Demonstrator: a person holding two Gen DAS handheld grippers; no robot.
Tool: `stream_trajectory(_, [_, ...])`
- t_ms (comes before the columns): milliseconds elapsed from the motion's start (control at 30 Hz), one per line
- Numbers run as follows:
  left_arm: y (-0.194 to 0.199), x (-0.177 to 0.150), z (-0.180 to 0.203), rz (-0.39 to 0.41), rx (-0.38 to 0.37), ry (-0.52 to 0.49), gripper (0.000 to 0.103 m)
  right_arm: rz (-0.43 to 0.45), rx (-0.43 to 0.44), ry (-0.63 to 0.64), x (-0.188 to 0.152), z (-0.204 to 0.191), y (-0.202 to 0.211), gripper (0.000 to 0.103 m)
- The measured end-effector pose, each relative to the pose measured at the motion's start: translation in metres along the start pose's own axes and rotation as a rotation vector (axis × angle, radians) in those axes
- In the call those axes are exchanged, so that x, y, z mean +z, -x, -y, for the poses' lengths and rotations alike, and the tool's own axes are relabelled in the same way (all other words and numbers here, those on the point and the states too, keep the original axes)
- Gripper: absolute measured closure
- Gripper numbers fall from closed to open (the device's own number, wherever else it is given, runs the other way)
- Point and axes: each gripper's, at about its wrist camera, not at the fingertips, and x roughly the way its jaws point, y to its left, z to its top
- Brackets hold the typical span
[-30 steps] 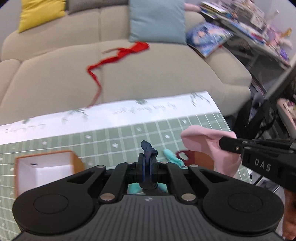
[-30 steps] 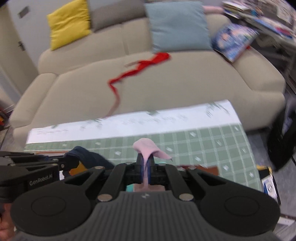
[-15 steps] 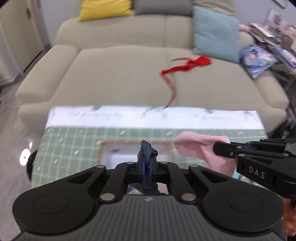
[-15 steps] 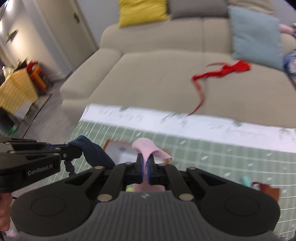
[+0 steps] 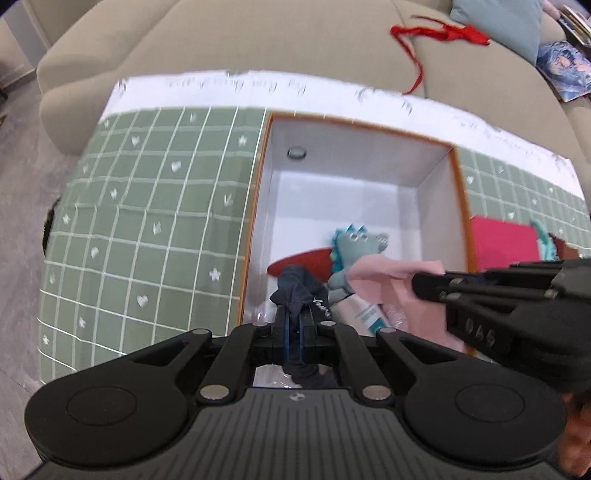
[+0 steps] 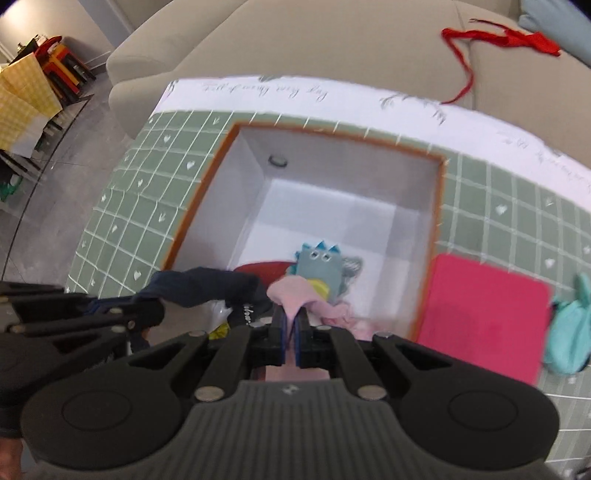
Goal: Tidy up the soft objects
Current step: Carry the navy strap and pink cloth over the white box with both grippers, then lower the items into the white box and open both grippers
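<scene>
My left gripper (image 5: pixel 293 319) is shut on a dark navy sock (image 5: pixel 297 286) and hangs over the near end of an open white box with an orange rim (image 5: pixel 258 192). My right gripper (image 6: pixel 291 319) is shut on a pale pink cloth (image 6: pixel 291 295), also above the box (image 6: pixel 199 206). It shows in the left wrist view (image 5: pixel 417 284) with the pink cloth (image 5: pixel 384 271). The left gripper (image 6: pixel 157 315) and its sock (image 6: pixel 207 288) show at the left of the right wrist view. In the box lies a blue-grey plush toy (image 5: pixel 354 247) (image 6: pixel 319 266) on a red piece.
A pink-red flat cloth (image 6: pixel 484 317) and a turquoise soft thing (image 6: pixel 569 332) lie right of the box on the green checked tablecloth (image 5: pixel 147 229). Behind the table stands a beige sofa (image 5: pixel 258 40) with a red ribbon-like garment (image 5: pixel 439 33). Grey floor lies to the left.
Both grippers have swung left and down over the table, from facing the sofa to looking into the box, still gripping the sock and the pink cloth.
</scene>
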Motion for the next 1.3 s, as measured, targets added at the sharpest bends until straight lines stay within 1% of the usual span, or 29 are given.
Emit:
stream_trajectory(100, [-0.018, -0.011, -0.003, -0.002, -0.009, -0.001, 0.099, -0.018, -0.024, 0.006, -0.013, -0.003, -0.025, 0.102])
stream_trajectory(200, [-0.033, -0.012, -0.003, -0.013, -0.022, 0.001, 0.099, -0.009, -0.078, 0.008, -0.019, -0.004, -0.041, 0.102])
stream_trajectory(267, [-0.038, -0.012, -0.001, -0.003, 0.003, -0.012, 0.099, 0.004, -0.119, 0.031, -0.021, -0.007, -0.048, 0.102])
stream_trajectory(367, [-0.046, -0.014, 0.001, 0.0, 0.051, -0.039, 0.098, -0.02, -0.123, 0.093, -0.023, -0.011, -0.056, 0.101])
stream_trajectory(433, [-0.051, -0.013, -0.002, -0.017, 0.054, -0.03, 0.098, -0.023, -0.123, 0.083, -0.024, -0.008, -0.058, 0.101])
stream_trajectory(467, [-0.052, -0.013, -0.004, -0.018, 0.053, -0.022, 0.098, -0.023, -0.122, 0.077, -0.023, -0.008, -0.058, 0.099])
stream_trajectory(500, [-0.053, -0.013, -0.005, -0.016, 0.056, -0.021, 0.098, -0.024, -0.12, 0.076, -0.023, -0.007, -0.058, 0.095])
stream_trajectory(567, [-0.054, -0.014, -0.006, -0.011, 0.067, -0.028, 0.098, -0.021, -0.124, 0.092, -0.023, -0.008, -0.059, 0.093])
stream_trajectory(633, [-0.054, -0.015, -0.008, -0.017, 0.062, -0.024, 0.098, -0.014, -0.116, 0.102, -0.023, -0.009, -0.057, 0.086])
stream_trajectory(700, [-0.055, -0.014, -0.009, -0.022, 0.057, -0.024, 0.098, -0.005, -0.101, 0.105, -0.024, -0.01, -0.054, 0.072])
stream_trajectory(733, [-0.054, -0.014, -0.01, -0.021, 0.056, -0.021, 0.098, -0.002, -0.096, 0.112, -0.025, -0.011, -0.053, 0.067])
stream_trajectory(767, [-0.053, -0.014, -0.011, -0.016, 0.053, -0.011, 0.098, 0.0, -0.09, 0.127, -0.026, -0.012, -0.052, 0.057])
stream_trajectory(800, [-0.053, -0.014, -0.012, -0.015, 0.047, -0.001, 0.098, 0.002, -0.085, 0.15, -0.027, -0.014, -0.05, 0.05])
stream_trajectory(833, [-0.052, -0.014, -0.013, -0.014, 0.038, 0.01, 0.098, 0.007, -0.084, 0.167, -0.028, -0.016, -0.048, 0.049])
stream_trajectory(867, [-0.053, -0.014, -0.013, -0.013, 0.032, 0.016, 0.098, 0.011, -0.082, 0.178, -0.029, -0.017, -0.046, 0.045])
stream_trajectory(900, [-0.053, -0.013, -0.013, -0.01, 0.033, 0.015, 0.098, 0.009, -0.075, 0.191, -0.029, -0.018, -0.045, 0.036])
stream_trajectory(933, [-0.053, -0.014, -0.012, -0.004, 0.039, 0.011, 0.098, 0.007, -0.065, 0.203, -0.03, -0.019, -0.044, 0.031])
stream_trajectory(1000, [-0.053, -0.014, -0.012, 0.006, 0.048, 0.008, 0.098, 0.006, -0.041, 0.232, -0.031, -0.022, -0.042, 0.013])
stream_trajectory(1067, [-0.054, -0.014, -0.013, 0.001, 0.036, 0.02, 0.098, 0.02, -0.03, 0.268, -0.035, -0.025, -0.039, 0.009])
stream_trajectory(1167, [-0.054, -0.015, -0.014, 0.002, 0.006, 0.031, 0.097, 0.031, -0.041, 0.303, -0.038, -0.028, -0.037, 0.008])
stream_trajectory(1267, [-0.051, -0.016, -0.013, 0.021, -0.019, 0.027, 0.094, 0.036, -0.044, 0.295, -0.039, -0.027, -0.036, 0.008])
stream_trajectory(1300, [-0.051, -0.016, -0.011, 0.024, -0.035, 0.015, 0.084, 0.038, -0.04, 0.288, -0.039, -0.025, -0.035, 0.008])
